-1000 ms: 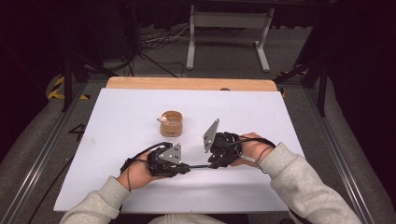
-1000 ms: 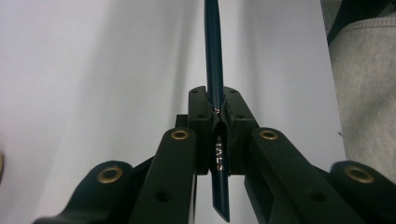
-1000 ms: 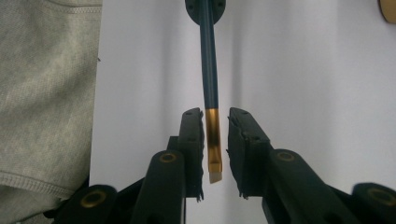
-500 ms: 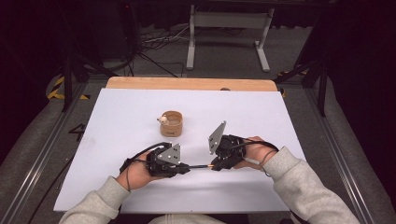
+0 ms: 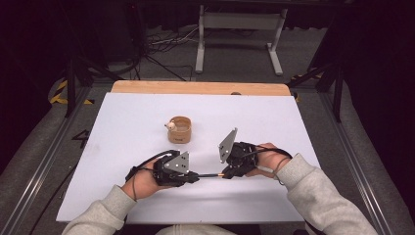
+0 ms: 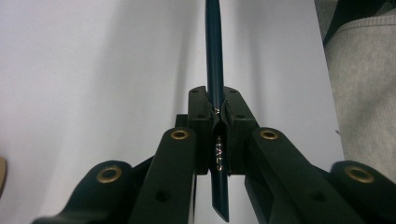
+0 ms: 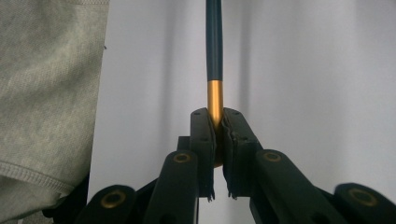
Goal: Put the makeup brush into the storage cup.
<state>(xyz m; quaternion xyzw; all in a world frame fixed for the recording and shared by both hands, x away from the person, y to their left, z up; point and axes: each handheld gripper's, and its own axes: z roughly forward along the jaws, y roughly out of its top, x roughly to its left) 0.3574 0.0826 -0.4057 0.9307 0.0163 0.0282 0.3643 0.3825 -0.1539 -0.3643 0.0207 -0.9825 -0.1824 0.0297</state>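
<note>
White worktop (image 5: 122, 147), dark room behind. One wooden cup (image 5: 179, 129) mid-worktop. One dark pen (image 5: 208, 175) with gold band, level above worktop, between my two tools. Left tool (image 5: 195, 177) clamped on barrel; right tool (image 5: 224, 174), jaws just closing, clamped on gold band.

One bit of lettering: pale print running lengthwise on the dark pen barrel (image 6: 215, 70), seen in left gripper view where the barrel passes between the left tongs (image 6: 219, 112). Partly covered by the pads, small, blurred; looks like approx. 4–5 caps, poss. "STALS" or sim., can't read for certain. Gold band on the same pen (image 7: 215, 100) in right gripper view: no print visible. High view: nothing legible on worktop (image 5: 122, 127) or on the tan cup (image 5: 180, 128); too small to tell.
</note>
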